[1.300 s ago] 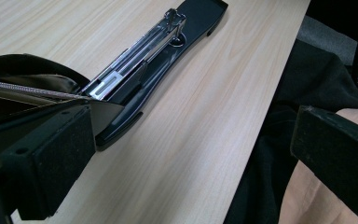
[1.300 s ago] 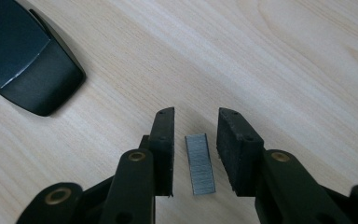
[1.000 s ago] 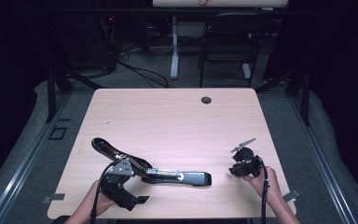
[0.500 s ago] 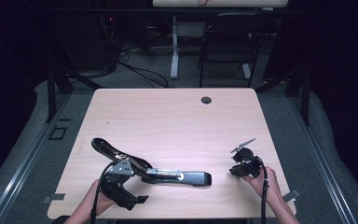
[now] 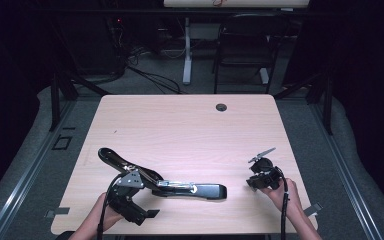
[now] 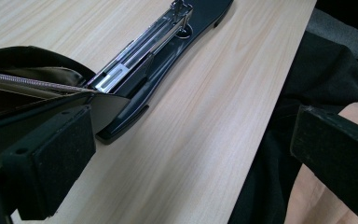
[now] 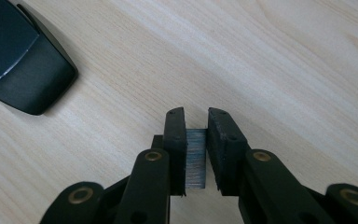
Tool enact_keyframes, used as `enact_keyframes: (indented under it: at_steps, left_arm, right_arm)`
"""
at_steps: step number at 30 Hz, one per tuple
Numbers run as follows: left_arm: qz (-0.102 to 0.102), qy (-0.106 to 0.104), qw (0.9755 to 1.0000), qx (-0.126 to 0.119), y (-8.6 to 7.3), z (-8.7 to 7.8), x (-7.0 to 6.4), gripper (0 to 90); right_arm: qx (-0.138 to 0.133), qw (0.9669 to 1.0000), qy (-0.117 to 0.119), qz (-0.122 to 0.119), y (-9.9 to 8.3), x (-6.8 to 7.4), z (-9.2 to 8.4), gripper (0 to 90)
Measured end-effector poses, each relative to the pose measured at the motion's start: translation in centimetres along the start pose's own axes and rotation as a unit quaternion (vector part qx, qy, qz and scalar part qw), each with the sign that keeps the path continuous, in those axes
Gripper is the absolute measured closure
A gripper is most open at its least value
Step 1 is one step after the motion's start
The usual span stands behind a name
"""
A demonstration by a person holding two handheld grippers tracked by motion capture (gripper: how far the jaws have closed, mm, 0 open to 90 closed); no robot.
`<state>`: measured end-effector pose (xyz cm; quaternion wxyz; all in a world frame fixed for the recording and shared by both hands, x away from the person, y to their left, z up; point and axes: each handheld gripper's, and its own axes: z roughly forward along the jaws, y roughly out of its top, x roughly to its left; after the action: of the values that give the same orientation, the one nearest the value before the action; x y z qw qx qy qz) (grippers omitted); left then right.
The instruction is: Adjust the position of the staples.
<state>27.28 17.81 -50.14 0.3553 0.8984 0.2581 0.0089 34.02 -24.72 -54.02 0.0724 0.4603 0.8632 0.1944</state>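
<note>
One stapler point(image 5: 180, 187), one staple strip point(image 7: 196, 158), two tongs, one table point(image 5: 180, 130).

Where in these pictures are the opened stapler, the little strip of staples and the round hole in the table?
stapler point(image 5: 207, 190), high view, on its black base arm lying on the table.
strip of staples point(image 7: 196, 158), right gripper view, on its grey face between the gripper's pads.
round hole point(image 5: 221, 107), high view, on its dark centre.
</note>
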Motion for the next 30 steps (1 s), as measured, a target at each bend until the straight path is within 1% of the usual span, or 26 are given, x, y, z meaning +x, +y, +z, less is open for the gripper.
enact_keyframes:
  at_steps: [1, 2, 3, 5, 9, 10, 13, 15, 16, 18, 22, 23, 25, 27, 29, 30]
  left_arm:
    - [0.000, 0.000, 1.0000, 0.000, 0.0, 0.0, 0.0, 0.0]
    - [0.001, 0.000, 1.0000, 0.000, 0.0, 0.0, 0.0, 0.0]
    - [0.000, 0.001, 1.0000, 0.000, 0.0, 0.0, 0.0, 0.0]
    - [0.000, 0.001, 1.0000, 0.000, 0.0, 0.0, 0.0, 0.0]
    - [0.000, 0.001, 1.0000, 0.000, 0.0, 0.0, 0.0, 0.0]
    - [0.001, 0.001, 1.0000, 0.001, 0.0, 0.0, 0.0, 0.0]
    - [0.002, 0.002, 1.0000, 0.002, 0.0, 0.0, 0.0, 0.0]
    - [0.002, 0.001, 1.0000, 0.001, 0.0, 0.0, 0.0, 0.0]
    - [0.002, 0.001, 1.0000, 0.001, 0.0, 0.0, 0.0, 0.0]
    - [0.000, -0.001, 1.0000, -0.002, 0.0, -0.1, 0.0, 0.0]
    - [-0.002, 0.000, 1.0000, -0.005, -0.1, -0.1, 0.0, 0.0]
    - [-0.002, -0.001, 1.0000, -0.005, -0.1, -0.2, 0.0, 0.0]
    - [-0.003, -0.002, 1.0000, -0.006, -0.1, -0.2, 0.0, 0.0]
    - [-0.003, -0.002, 1.0000, -0.006, -0.1, -0.2, -0.1, 0.0]
    - [-0.003, 0.001, 1.0000, -0.006, 0.0, -0.2, -0.2, 0.0]
    - [-0.004, 0.000, 1.0000, -0.008, 0.0, -0.2, -0.2, 0.0]
  right_arm:
    - [-0.002, 1.0000, -0.005, -0.002, 0.0, 0.0, -0.1, 77.9]
    - [-0.002, 1.0000, -0.005, -0.002, 0.0, 0.0, -0.1, 77.9]
    - [-0.007, 1.0000, 0.002, -0.001, 0.0, 0.1, -0.1, 78.0]
    - [-0.010, 0.9999, -0.001, -0.003, 0.1, 0.1, -0.3, 78.0]
    - [-0.020, 0.9998, 0.004, -0.004, 0.2, 0.2, -0.6, 78.0]
    - [-0.025, 0.9997, 0.000, -0.003, 0.1, 0.3, -0.7, 78.0]
    - [-0.024, 0.9997, -0.001, -0.009, 0.2, 0.3, -0.8, 78.0]
    - [-0.030, 0.9995, -0.001, -0.007, 0.2, 0.4, -0.8, 78.0]
    - [-0.027, 0.9996, -0.003, -0.011, 0.2, 0.4, -1.0, 78.0]
    - [-0.033, 0.9994, 0.003, -0.010, 0.2, 0.5, -1.0, 78.0]
    - [-0.037, 0.9992, 0.001, -0.015, 0.3, 0.6, -1.1, 78.0]
    - [-0.034, 0.9992, 0.000, -0.020, 0.3, 0.6, -1.2, 78.1]
    - [-0.037, 0.9991, 0.004, -0.020, 0.3, 0.8, -1.2, 78.1]
    - [-0.037, 0.9990, 0.001, -0.025, 0.3, 0.8, -1.3, 78.1]
    - [-0.041, 0.9989, 0.003, -0.023, 0.3, 0.9, -1.3, 78.0]
    - [-0.040, 0.9989, 0.004, -0.024, 0.3, 0.9, -1.3, 78.0]
